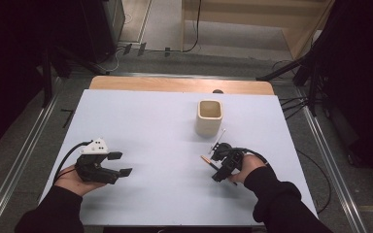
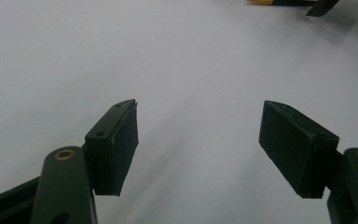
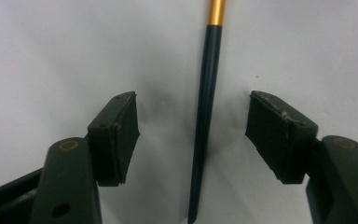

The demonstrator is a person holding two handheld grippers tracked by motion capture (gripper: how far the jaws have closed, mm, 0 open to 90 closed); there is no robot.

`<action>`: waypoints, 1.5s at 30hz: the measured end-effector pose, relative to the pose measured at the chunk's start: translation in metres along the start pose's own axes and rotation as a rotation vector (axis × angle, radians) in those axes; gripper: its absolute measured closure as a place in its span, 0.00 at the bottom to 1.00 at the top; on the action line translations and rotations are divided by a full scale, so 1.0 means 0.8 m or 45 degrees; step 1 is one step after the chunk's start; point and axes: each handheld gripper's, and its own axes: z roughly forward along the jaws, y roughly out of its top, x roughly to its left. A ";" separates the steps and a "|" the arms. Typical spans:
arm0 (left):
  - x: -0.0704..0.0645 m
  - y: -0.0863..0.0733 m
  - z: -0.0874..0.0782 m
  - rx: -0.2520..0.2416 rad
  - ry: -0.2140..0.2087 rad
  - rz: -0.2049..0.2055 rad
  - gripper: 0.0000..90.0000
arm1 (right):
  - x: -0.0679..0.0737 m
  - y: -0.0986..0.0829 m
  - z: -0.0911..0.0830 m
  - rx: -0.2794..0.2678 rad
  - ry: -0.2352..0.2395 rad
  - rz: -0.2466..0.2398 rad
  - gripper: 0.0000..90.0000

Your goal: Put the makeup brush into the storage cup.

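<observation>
A thin dark pen with a gold band (image 3: pixel 206 107) lies on the white table, running between the jaws of my right gripper (image 3: pixel 193 135), which stands open around it without touching. From above, the right gripper (image 1: pixel 218 162) hangs over the pen (image 1: pixel 207 159) at the table's right front. A white stick (image 1: pixel 218 139) lies just beyond it. A cream square cup (image 1: pixel 209 116) stands upright farther back. My left gripper (image 1: pixel 120 163) rests at the left front, open with nothing between its jaws (image 2: pixel 198 149).
The white table top (image 1: pixel 145 126) has a wooden strip (image 1: pixel 179 85) along its far edge. Metal rails (image 1: pixel 24 155) run along both sides, and dark stands and cables sit on the floor beyond. The pen's end (image 2: pixel 265 2) shows far off in the left gripper view.
</observation>
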 end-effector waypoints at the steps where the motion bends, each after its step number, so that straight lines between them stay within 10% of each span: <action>1: 0.000 0.000 0.000 0.000 0.001 0.000 0.32 | 0.001 0.000 0.002 0.010 -0.012 -0.009 0.42; 25: -0.001 0.000 0.001 0.005 -0.001 -0.001 0.32 | -0.004 0.004 0.000 0.039 -0.055 0.068 0.93; 45: 0.000 0.000 0.001 0.009 -0.001 -0.002 0.32 | -0.017 -0.003 -0.012 -0.033 0.040 0.126 0.94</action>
